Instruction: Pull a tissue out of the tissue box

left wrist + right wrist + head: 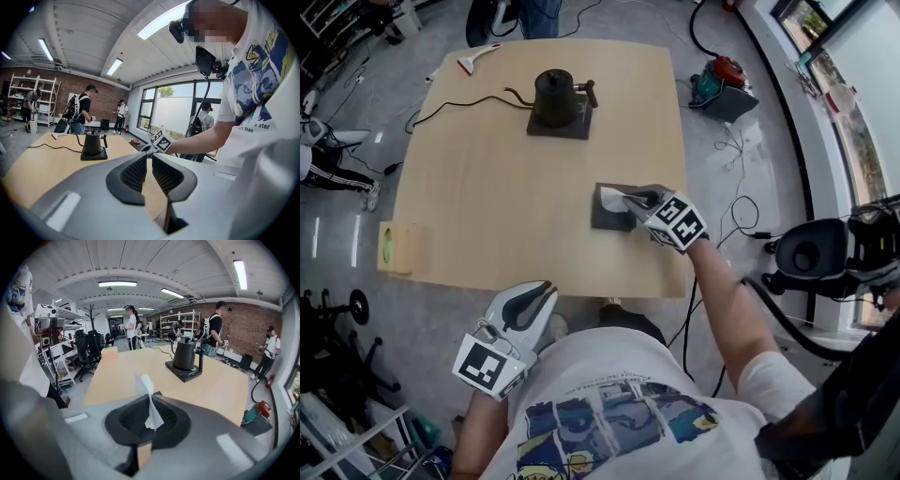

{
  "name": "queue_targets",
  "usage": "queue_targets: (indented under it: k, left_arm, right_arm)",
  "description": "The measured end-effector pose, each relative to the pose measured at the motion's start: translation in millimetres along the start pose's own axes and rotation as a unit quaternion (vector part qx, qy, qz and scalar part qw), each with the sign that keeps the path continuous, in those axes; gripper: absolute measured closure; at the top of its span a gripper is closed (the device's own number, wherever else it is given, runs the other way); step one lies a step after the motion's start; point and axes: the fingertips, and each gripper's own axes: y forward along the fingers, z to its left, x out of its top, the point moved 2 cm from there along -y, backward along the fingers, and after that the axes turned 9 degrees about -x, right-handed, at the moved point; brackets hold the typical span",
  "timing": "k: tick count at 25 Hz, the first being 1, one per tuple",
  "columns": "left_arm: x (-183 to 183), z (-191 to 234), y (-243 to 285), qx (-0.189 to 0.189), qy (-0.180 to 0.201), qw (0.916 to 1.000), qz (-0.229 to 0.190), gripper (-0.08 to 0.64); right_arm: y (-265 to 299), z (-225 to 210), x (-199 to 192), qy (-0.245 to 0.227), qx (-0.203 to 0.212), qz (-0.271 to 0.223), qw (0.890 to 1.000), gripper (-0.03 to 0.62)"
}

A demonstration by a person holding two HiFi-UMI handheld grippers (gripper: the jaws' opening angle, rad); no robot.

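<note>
A dark grey tissue box [607,217] lies near the table's right front edge. From its top rises a white tissue [612,197]. My right gripper [639,199] is shut on that tissue just above the box. In the right gripper view the tissue [146,386] stands up between the closed pads, a narrow strip pointing upward. My left gripper [546,289] hangs off the table's front edge, close to my body. Its tips meet with nothing between them [149,155]. The left gripper view also shows the right gripper's marker cube [162,140] over the table.
A black kettle [555,97] on a square base sits at the table's far middle, its cord trailing left. A red-handled scraper [478,58] lies at the far left corner. A small cardboard box [401,248] is by the left edge. People stand beyond the table.
</note>
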Motion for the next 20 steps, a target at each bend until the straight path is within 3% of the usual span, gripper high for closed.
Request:
queue_targets:
  k: [20]
  left_arm:
    - [-5.0,1.2,-22.1,-0.029,0.013,0.9995,0.003,0.532]
  right_arm:
    - [-13.6,4.8,15.7,-0.002,-0.043,-0.002,0.999,0.588]
